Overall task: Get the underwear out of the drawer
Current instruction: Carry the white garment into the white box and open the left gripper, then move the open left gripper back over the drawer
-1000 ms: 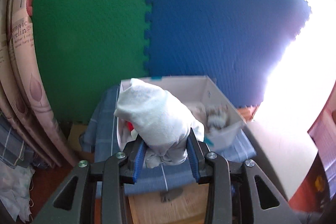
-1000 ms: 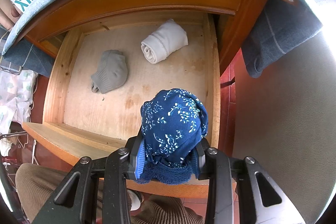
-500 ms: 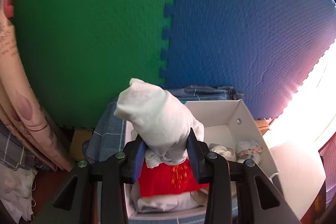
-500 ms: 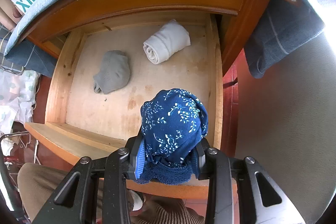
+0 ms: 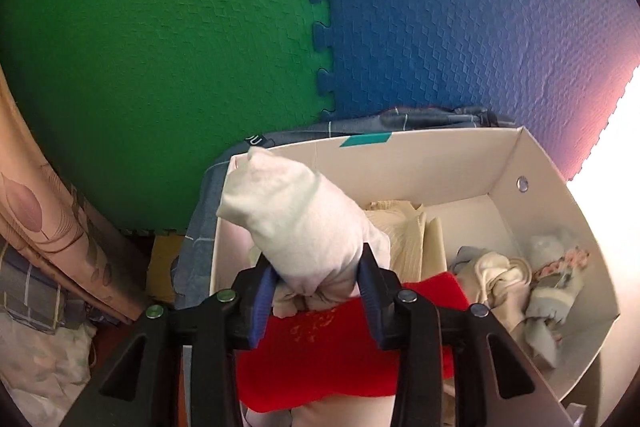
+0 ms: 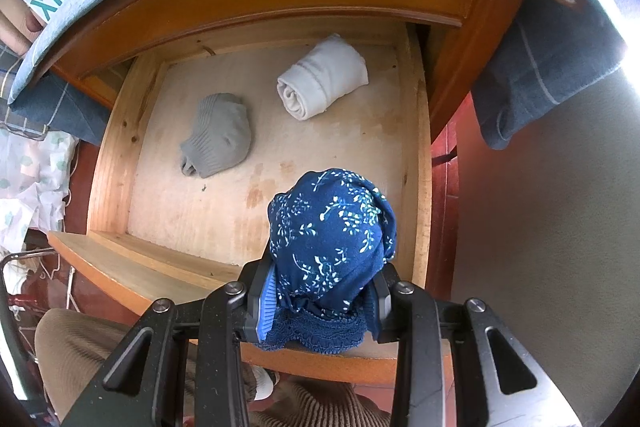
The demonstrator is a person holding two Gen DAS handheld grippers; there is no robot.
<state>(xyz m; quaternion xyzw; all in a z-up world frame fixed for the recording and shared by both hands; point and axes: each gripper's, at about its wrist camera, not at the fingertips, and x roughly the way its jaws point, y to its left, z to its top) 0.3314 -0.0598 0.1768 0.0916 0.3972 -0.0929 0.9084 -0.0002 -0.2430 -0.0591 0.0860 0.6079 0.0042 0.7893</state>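
Observation:
In the left wrist view a rolled white underwear (image 5: 296,215) stands between the pads of my left gripper (image 5: 316,259), whose jaws are opening while the pads still touch the cloth. It hangs over the near left end of a white cardboard box (image 5: 440,155) that holds a red garment (image 5: 328,355) and several pale pieces. In the right wrist view my right gripper (image 6: 320,287) is shut on a dark blue floral underwear (image 6: 332,227) above the front right of the open wooden drawer (image 6: 414,147). A grey folded piece (image 6: 220,139) and a white roll (image 6: 324,83) lie on the drawer floor.
Green (image 5: 160,47) and blue (image 5: 460,27) foam mats form the wall behind the box. A plaid cloth (image 5: 420,117) lies under the box and a curtain (image 5: 40,211) hangs at left. A person's knee in brown trousers (image 6: 80,347) is below the drawer front.
The left gripper has carried the white roll forward and down over the box, which now fills the lower view. Its jaws stand slightly wider. The right gripper has kept still.

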